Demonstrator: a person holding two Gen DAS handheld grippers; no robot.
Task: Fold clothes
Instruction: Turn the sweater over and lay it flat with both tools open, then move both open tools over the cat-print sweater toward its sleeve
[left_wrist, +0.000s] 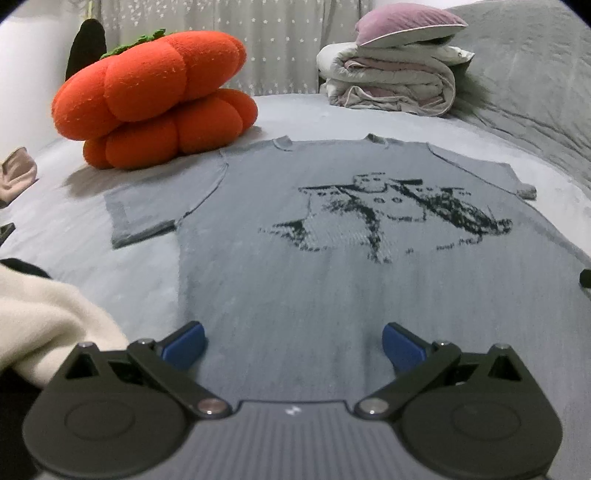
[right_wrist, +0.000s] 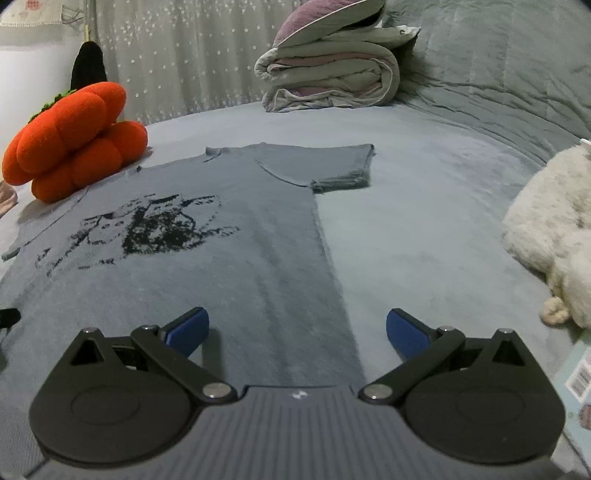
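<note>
Both tongs, left gripper (left_wrist: 293, 345) and right gripper (right_wrist: 297, 334), gape empty above the hem. Toward twelve o'clock the grey T-shirt (left_wrist: 314, 236) lies flat on the bed (right_wrist: 424, 221), seemingly unfolded, sleeves at nine and three.

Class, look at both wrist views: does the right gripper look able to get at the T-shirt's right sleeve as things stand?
Probably yes. The right gripper is open, and nothing lies on the grey T-shirt or the bed between it and the flat right sleeve ahead.
</note>
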